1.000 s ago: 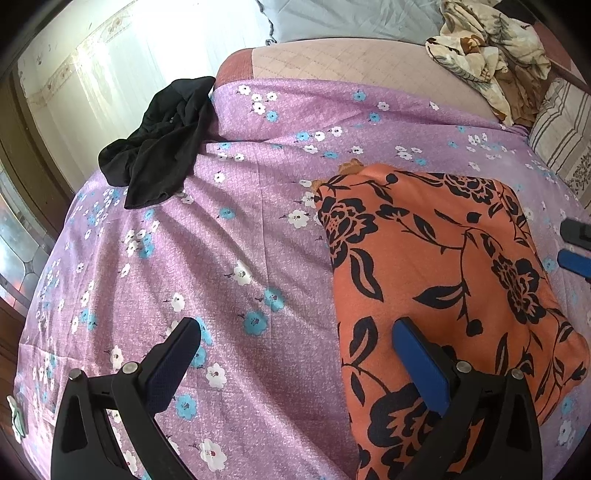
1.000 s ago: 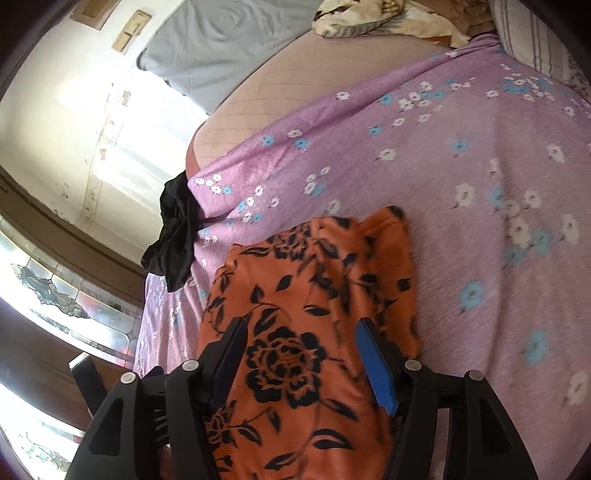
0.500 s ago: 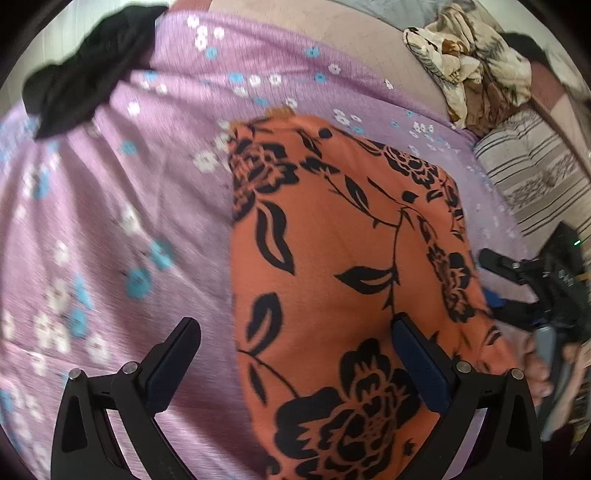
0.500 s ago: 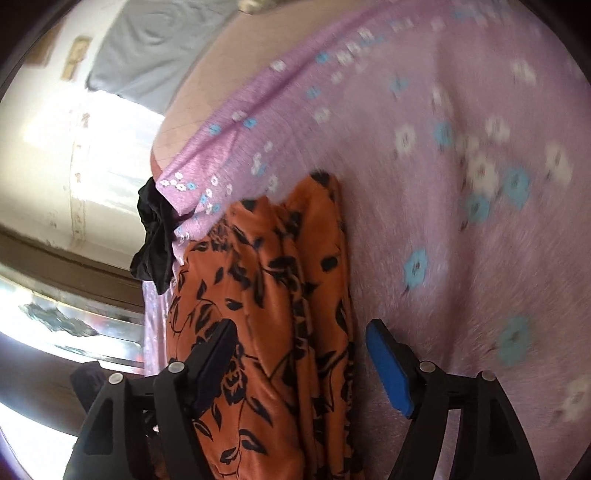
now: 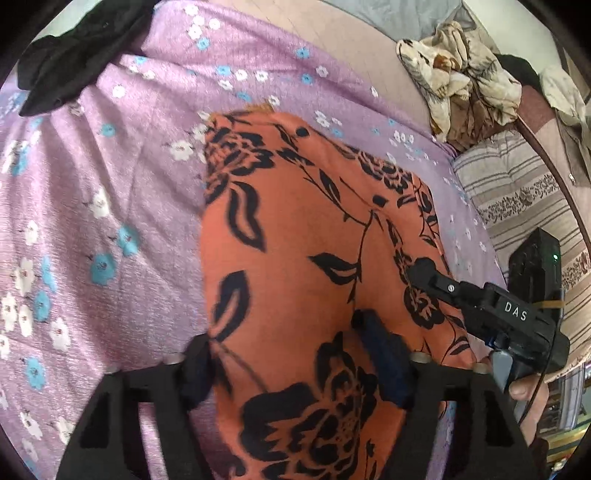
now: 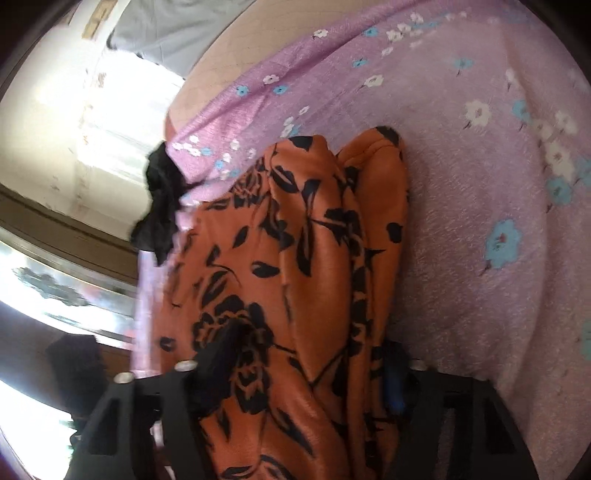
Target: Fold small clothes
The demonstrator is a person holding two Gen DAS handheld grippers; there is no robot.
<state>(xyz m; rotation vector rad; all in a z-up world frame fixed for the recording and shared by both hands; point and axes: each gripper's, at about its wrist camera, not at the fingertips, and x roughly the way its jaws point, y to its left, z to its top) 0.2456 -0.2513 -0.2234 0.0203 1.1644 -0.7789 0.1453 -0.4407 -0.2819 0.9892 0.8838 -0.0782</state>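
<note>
The orange garment (image 5: 295, 258) — soft, black-flowered, bunched — lies between both tongs on the lilac bed sheet (image 5: 110, 184). Left tongs (image 5: 288, 365) and right tongs (image 6: 303, 373) are closing around its folds — a firm pinch I cannot tell.

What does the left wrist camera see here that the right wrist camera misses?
Only the left view shows the right tool, a striped cushion and a crumpled cream cloth. Only the right view shows the window and a grey pillow. Both show the orange cloth, the purple sheet and a black garment.
</note>
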